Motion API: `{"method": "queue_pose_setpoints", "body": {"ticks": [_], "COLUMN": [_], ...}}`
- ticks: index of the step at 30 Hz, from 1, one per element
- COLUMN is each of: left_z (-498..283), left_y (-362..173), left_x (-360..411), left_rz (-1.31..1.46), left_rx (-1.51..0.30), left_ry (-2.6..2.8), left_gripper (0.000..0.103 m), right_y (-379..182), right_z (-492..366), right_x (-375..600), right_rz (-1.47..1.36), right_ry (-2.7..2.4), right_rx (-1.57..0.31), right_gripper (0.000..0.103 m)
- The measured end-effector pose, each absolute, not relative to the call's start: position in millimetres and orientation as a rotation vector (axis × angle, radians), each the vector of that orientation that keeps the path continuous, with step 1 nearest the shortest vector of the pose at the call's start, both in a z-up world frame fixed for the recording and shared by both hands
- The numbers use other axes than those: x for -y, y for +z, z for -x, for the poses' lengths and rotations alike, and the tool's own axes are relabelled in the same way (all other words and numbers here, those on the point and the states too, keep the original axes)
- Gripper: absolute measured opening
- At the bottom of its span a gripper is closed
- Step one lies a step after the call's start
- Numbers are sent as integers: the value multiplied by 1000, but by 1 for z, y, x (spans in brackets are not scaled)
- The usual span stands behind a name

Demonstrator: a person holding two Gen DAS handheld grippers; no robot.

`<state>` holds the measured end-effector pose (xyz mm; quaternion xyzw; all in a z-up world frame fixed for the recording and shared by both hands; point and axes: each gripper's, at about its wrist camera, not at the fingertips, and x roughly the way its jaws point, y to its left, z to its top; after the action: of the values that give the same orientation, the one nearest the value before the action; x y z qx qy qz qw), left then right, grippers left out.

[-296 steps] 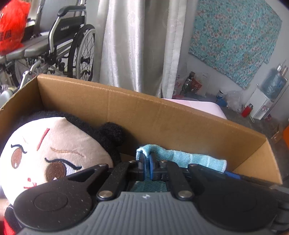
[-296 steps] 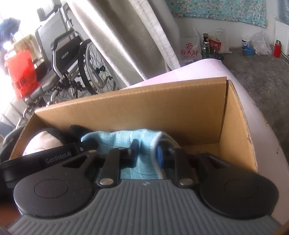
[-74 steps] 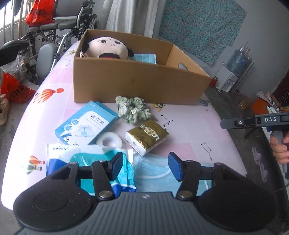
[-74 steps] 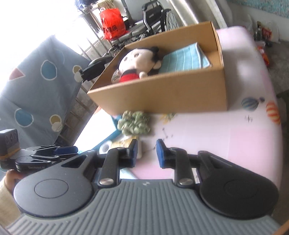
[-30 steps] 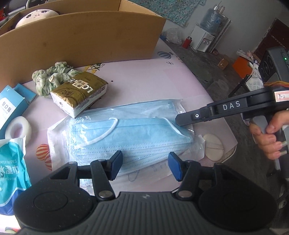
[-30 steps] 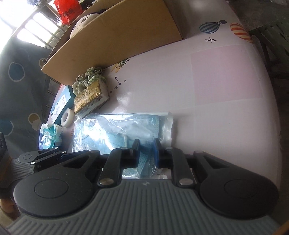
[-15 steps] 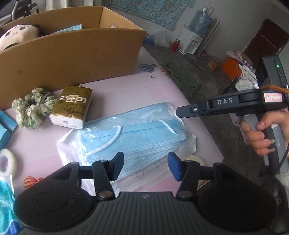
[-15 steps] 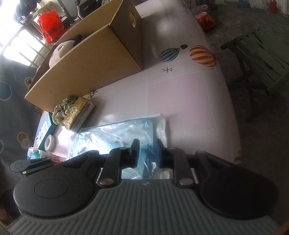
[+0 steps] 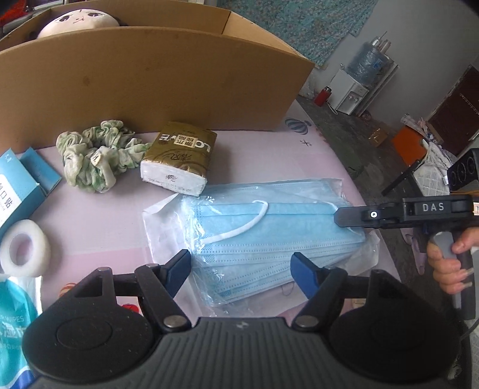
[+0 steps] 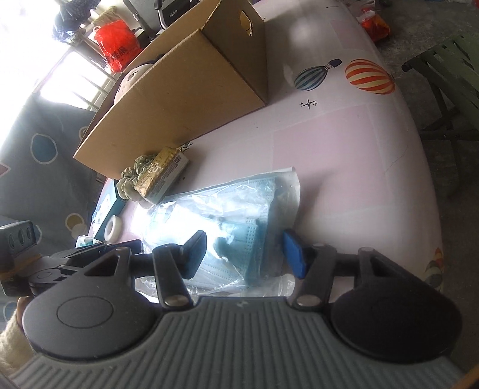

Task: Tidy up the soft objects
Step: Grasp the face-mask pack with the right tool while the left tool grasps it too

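A clear bag of blue face masks (image 9: 269, 236) lies flat on the pink table (image 9: 269, 155), near its front right corner. My left gripper (image 9: 241, 267) hovers at the bag's near edge; its jaws are opening and the pads do not touch the bag. My right gripper (image 10: 245, 252) stands over the bag's (image 10: 227, 209) other end. Its jaws are also opening, with the masks between them but not pinched. In the left wrist view the right gripper (image 9: 344, 217) reaches in from the right, over the bag's corner. The cardboard box (image 9: 149, 83) behind holds a doll (image 9: 77, 19).
A green scrunchie (image 9: 92, 155) and a gold tissue pack (image 9: 179, 155) lie in front of the box. A blue carton (image 9: 18, 185), a white tape roll (image 9: 22, 251) and a wet wipes pack (image 9: 12, 329) sit at the left. The table's rounded edge (image 10: 419, 167) is close on the right.
The right gripper's jaws have spread from nearly shut to wide apart over the mask bag. The left jaws have widened a little, and the left gripper has shifted sideways along the bag.
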<state>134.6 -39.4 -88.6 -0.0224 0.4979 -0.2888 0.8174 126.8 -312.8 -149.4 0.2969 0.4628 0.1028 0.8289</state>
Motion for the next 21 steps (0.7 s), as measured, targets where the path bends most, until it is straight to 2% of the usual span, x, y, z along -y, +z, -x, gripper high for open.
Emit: {"method": "queue_pose_setpoints", "body": {"ticks": [1,3,4,5,7,12,13,15,17,21], "left_z": [-134,-131,-128,-125,-121,-125,-124,-120,-115,-114], "left_y": [-90,-90,-89,-89,-89,-90,-90,-87,-79,-68], "left_x": [43,52,58,62,61,38,35,30,23,16], "left_rz": [46,27,-13,-39,-51,66,91,127,166,229], "left_rx": [-1053,-1035,-1028,-1020,-996,-1031,-1036,-1028,-989,-958], "left_ry": [-639,-641,-635,-629,-593,-597,-611,-650,-687,-721], "left_gripper": [73,72,67,57,46,38,38,45,68,70], "right_y": [-152,-157,-158,-158,-154,-133,-126,-115,-107,-96], "right_z": [-127,-125,-125,-124,-119,-98,-91,-78,-67,-46], "right_x": [314,315,314,312,306,301,303,307,315,328], "right_rz": [-646,-688,-701,-694,-665,-673,-696,-731,-798,-898], "right_ry": [214,204,207,205,211,217,218,221,241,291], "right_rx": [-977,-965,-967,-963,-950,-875,-845,-798,-756,-674], "right_gripper": [37,26,22,21,14,11,11,11,10,11]}}
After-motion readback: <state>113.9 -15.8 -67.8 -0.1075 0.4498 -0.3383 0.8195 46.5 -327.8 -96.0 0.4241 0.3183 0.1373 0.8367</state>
